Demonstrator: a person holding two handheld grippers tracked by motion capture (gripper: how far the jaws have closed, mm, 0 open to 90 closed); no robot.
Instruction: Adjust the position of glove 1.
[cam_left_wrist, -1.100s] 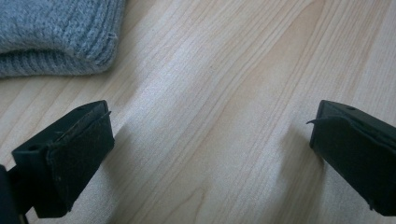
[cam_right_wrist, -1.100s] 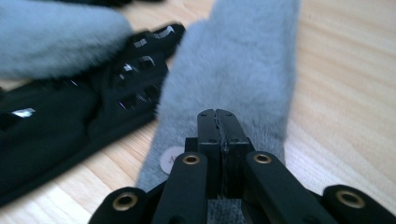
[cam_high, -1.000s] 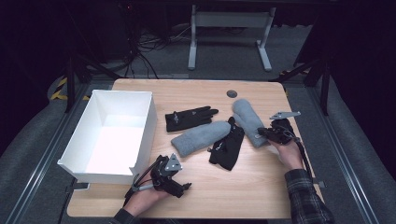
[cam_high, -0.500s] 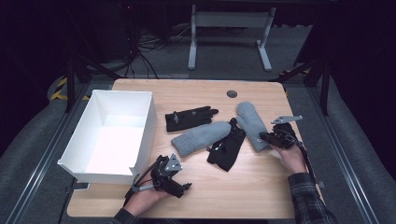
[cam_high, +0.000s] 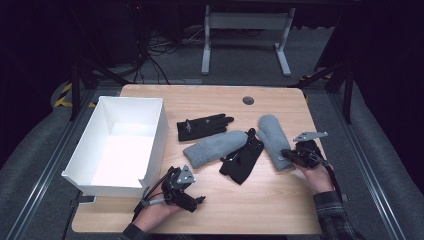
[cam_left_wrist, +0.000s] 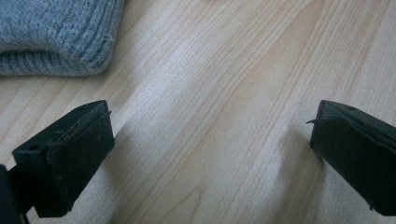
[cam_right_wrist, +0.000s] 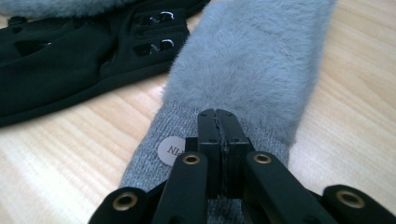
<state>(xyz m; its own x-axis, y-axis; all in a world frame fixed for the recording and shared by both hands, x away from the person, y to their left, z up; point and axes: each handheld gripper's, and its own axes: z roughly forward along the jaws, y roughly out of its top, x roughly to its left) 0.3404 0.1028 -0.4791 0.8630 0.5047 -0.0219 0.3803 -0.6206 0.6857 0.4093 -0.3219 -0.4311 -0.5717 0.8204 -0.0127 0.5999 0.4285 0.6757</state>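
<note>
Two grey mittens and two black gloves lie mid-table. My right gripper (cam_high: 285, 155) is shut on the knit cuff of the right grey mitten (cam_high: 272, 136); in the right gripper view the jaws (cam_right_wrist: 218, 123) pinch that cuff beside a round label (cam_right_wrist: 170, 150), with the fluffy mitten body (cam_right_wrist: 252, 60) ahead. A black glove (cam_high: 242, 161) lies between the two mittens and shows at the left (cam_right_wrist: 84, 60). My left gripper (cam_high: 197, 201) rests open on bare wood near the front edge (cam_left_wrist: 210, 154), a little short of the left mitten (cam_high: 215, 147) (cam_left_wrist: 56, 37).
A white open box (cam_high: 156, 131) stands at the table's left, close to my left hand. The other black glove (cam_high: 202, 126) lies behind the left mitten. A round grommet (cam_high: 248, 100) sits near the far edge. A desk frame stands on the floor beyond.
My right gripper has slid to the right, dragging the right grey mitten by its cuff away from the black glove. The left gripper has stayed where it was.
</note>
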